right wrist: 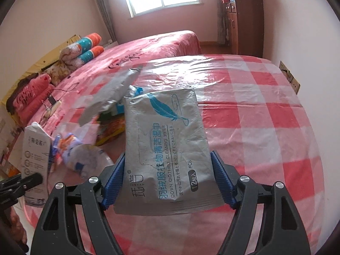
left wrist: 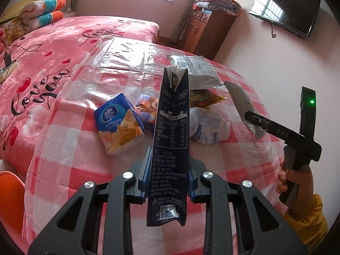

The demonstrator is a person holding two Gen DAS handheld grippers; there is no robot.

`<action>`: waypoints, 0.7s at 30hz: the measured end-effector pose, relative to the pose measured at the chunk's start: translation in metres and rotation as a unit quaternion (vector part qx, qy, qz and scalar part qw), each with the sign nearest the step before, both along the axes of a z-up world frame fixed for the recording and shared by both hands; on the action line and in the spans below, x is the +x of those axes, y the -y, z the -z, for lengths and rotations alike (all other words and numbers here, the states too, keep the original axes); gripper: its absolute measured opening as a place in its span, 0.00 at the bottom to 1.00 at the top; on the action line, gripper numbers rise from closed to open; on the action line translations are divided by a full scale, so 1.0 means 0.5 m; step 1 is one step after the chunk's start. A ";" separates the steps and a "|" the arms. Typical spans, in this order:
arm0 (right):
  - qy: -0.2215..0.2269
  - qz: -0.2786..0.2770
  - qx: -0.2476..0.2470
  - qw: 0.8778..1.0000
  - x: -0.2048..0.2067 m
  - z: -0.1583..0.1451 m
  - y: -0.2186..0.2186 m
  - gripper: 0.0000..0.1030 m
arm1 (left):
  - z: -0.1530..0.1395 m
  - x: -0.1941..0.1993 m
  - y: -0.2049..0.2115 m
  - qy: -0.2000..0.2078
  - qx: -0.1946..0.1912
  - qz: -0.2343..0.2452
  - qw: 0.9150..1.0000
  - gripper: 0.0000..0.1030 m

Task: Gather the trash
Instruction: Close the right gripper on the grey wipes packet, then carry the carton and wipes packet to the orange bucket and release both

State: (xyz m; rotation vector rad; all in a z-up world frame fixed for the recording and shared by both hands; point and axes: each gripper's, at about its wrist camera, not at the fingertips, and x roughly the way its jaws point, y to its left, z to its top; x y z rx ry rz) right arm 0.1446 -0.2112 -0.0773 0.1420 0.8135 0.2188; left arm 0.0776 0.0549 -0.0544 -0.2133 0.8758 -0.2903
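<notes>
My left gripper (left wrist: 169,176) is shut on a dark blue milk carton (left wrist: 171,131) and holds it upright above the table. My right gripper (right wrist: 167,180) is shut on a grey wet-wipes packet (right wrist: 163,148); the packet also shows in the left wrist view (left wrist: 244,106), pinched by the right gripper (left wrist: 252,116). More trash lies on the checked tablecloth (right wrist: 255,127): a blue tissue pack (left wrist: 119,125), a white crumpled bag (left wrist: 210,127), a yellow snack wrapper (left wrist: 204,98), and a grey torn wrapper (right wrist: 114,93). The carton shows white-sided in the right wrist view (right wrist: 35,155).
A round table with a red-and-white checked cloth under clear plastic (left wrist: 119,59) stands beside a pink bed (left wrist: 42,63). A wooden cabinet (left wrist: 204,29) and a wall TV (left wrist: 284,10) are behind. An orange chair (left wrist: 10,195) is at the left.
</notes>
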 end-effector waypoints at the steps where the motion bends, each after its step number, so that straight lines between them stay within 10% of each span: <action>1: 0.003 0.000 0.003 1.000 -0.009 -0.005 -0.002 0.74 | -0.002 -0.007 0.000 0.002 -0.001 0.002 1.000 0.28; 21: -0.013 -0.052 0.103 0.993 -0.153 -0.032 -0.083 0.74 | -0.014 -0.095 -0.062 0.014 -0.032 -0.002 0.999 0.28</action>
